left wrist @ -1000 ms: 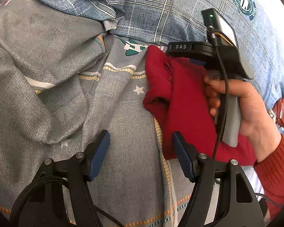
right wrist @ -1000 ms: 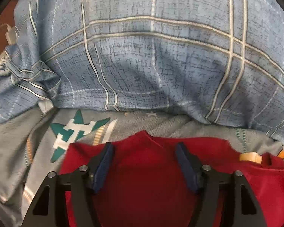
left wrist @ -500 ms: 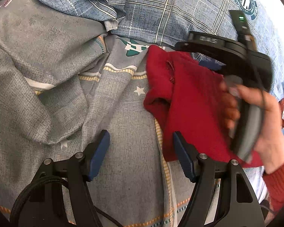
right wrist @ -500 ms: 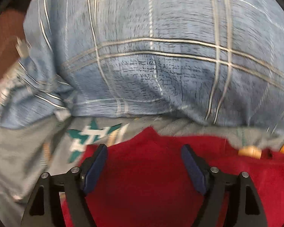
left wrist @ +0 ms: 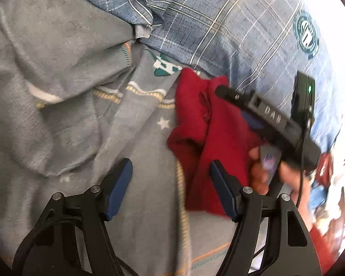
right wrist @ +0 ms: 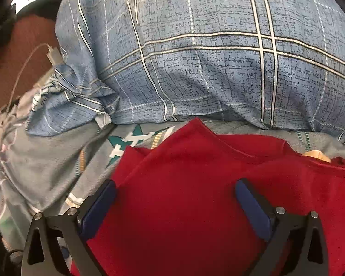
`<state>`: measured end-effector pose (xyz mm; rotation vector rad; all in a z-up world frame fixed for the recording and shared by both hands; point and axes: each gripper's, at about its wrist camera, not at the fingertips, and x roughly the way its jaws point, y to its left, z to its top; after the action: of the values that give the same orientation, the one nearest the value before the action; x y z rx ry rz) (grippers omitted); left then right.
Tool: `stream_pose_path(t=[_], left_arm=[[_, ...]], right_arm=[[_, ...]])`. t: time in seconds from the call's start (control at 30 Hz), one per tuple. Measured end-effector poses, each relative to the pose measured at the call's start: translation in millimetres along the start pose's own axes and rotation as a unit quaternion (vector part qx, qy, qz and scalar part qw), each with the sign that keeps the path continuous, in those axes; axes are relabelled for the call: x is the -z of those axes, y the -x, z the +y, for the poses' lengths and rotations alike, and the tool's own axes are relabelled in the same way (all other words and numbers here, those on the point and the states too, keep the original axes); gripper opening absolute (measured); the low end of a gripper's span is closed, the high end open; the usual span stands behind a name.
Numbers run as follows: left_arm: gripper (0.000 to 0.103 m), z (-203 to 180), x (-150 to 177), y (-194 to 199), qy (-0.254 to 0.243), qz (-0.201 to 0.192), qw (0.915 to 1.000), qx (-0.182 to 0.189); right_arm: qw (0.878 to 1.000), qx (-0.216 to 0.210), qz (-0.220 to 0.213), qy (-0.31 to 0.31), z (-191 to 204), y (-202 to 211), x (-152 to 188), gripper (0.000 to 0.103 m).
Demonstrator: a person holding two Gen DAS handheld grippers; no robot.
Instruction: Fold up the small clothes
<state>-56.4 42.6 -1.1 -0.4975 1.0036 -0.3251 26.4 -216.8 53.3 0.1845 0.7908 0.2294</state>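
Your right gripper [right wrist: 174, 197] is opening wide over the red cloth [right wrist: 195, 184], gripping nothing. Your left gripper [left wrist: 170, 181] is hanging half open and empty, the red cloth lying at its two o'clock on the grey sheet [left wrist: 57, 92].

A red garment [right wrist: 195, 207] of soft, matt, slightly fuzzy knit cloth is seen between and beyond the right jaws. Ahead of it, a blue checked pillow [right wrist: 207, 57] of matt woven cloth with a crackled print is shown. Beneath the left jaws, a grey sheet [left wrist: 69, 92] of matt, finely textured, creased cloth is spread. The left gripper [left wrist: 170, 191] and the right gripper [right wrist: 174, 207] are made of black, smooth, faintly shiny plastic, with bright metal pins; their blue pads [left wrist: 119, 188] look matt and rubbery. A white, smooth plastic cable [right wrist: 23, 69] is seen far left of the right jaws.
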Motion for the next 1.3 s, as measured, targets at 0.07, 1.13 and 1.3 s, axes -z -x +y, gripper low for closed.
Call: stream_pose_path(t=[0.07,1.13,1.3], left_arm=[[0.07,-6.3,-5.1,-6.2,0.0,0.0,1.0,0.006],[0.045,-77.9,-15.6,-10.1,-0.102,-0.066,0.984,0.131],[0.045,-75.6,-17.1,-12.8,-0.096,-0.061,0.985,0.13]], right_arm=[[1.0,-0.005,-0.003,-0.003,-2.4,6.7,0.3,0.103],[0.99,-0.059,0.131,-0.014,32.0,26.0,-51.3,0.102],[0.98,0.01,0.196,0.04,59.7,-8.3,-63.7,0.102]])
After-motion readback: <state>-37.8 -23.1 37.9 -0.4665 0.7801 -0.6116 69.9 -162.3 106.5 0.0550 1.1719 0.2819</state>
